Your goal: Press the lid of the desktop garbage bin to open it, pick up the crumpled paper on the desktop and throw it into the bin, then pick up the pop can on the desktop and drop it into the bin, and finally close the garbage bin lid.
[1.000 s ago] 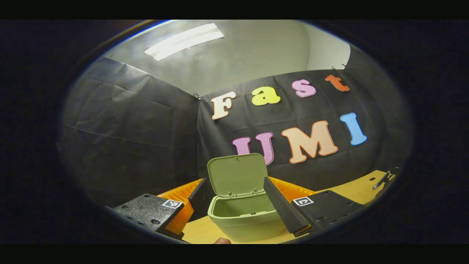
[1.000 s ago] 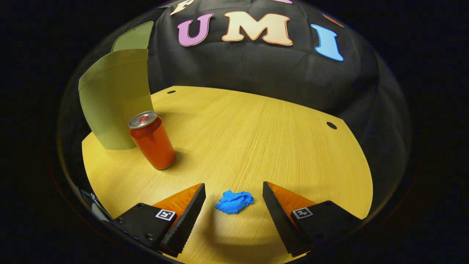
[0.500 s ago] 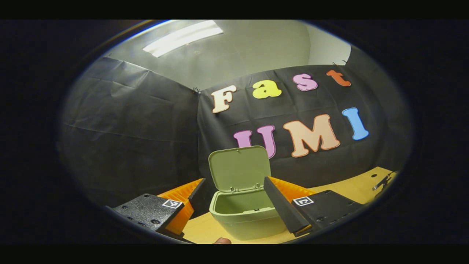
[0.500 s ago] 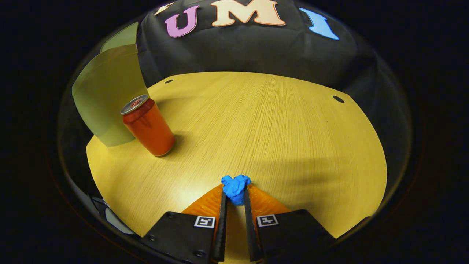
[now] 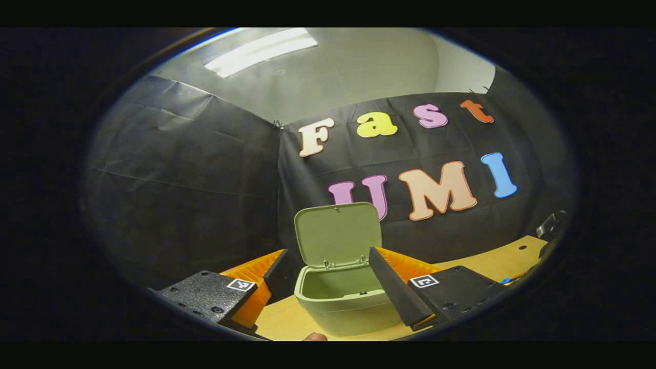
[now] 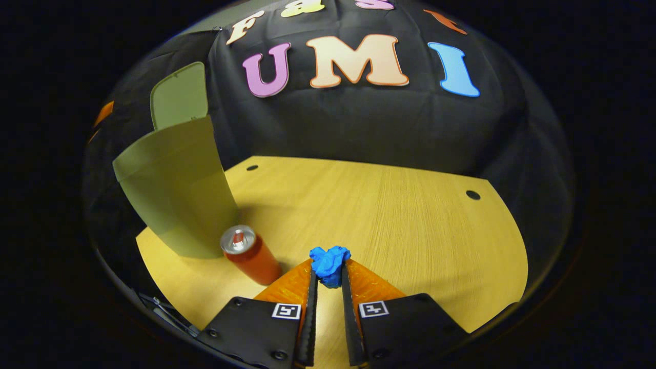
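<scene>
While pinched at its tips, crumpled paper point(image 6: 329, 265) (blue), right gripper point(image 6: 328, 279) closed

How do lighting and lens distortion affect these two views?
Left gripper view: the ceiling light glares and the booth is dim, but the open bin is sharp. Right gripper view: fisheye bends the table edge; the bin casts a soft shadow; the crumpled paper is crisp.

The left gripper's point(image 5: 328, 269) right finger hides part of the garbage bin's point(image 5: 338, 307) rim. The pop can's point(image 6: 250, 256) base sits behind the right gripper point(image 6: 328, 274).
</scene>
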A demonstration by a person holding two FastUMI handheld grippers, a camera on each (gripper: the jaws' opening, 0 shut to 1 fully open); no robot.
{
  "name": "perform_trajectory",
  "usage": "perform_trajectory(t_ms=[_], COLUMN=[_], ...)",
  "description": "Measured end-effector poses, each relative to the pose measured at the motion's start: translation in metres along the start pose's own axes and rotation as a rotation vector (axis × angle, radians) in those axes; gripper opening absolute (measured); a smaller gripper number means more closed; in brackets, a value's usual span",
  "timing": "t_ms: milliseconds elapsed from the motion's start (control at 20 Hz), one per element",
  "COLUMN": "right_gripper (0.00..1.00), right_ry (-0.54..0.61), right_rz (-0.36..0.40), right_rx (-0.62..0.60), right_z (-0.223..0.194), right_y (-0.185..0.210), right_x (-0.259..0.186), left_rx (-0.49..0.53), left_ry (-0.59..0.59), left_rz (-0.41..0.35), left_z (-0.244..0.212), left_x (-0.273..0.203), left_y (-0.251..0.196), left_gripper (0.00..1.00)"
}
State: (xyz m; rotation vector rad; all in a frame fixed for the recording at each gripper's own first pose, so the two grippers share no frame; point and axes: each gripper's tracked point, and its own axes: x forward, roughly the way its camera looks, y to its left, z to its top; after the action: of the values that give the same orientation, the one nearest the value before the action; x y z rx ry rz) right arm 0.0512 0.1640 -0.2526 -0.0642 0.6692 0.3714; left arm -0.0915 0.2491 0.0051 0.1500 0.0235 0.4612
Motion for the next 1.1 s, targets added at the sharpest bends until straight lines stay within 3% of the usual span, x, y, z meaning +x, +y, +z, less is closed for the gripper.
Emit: perform_trajectory(t_ms=[500, 750, 1100], right_gripper=[0.27, 0.30, 0.30], right_ry=[-0.288, -0.365, -0.424], right_rz=[0.071, 0.171, 0.283], right_rx=[-0.128, -0.169, -0.234], right_z=[0.142, 0.179, 0.202], right_y=[0.075, 0.141, 0.232], right_x=[-0.018, -0.023, -0.020], left_rx=[0.007, 0.011, 0.043], left_ry=[0.033, 0.061, 0.090], left_rz=[0.017, 0.025, 0.060], left_z=[-0.022, -0.039, -0.058], left_x=[0.013, 0.015, 0.009], left_y=[0.030, 0.052, 0.091], left_gripper=[0.93, 0.93, 0.94])
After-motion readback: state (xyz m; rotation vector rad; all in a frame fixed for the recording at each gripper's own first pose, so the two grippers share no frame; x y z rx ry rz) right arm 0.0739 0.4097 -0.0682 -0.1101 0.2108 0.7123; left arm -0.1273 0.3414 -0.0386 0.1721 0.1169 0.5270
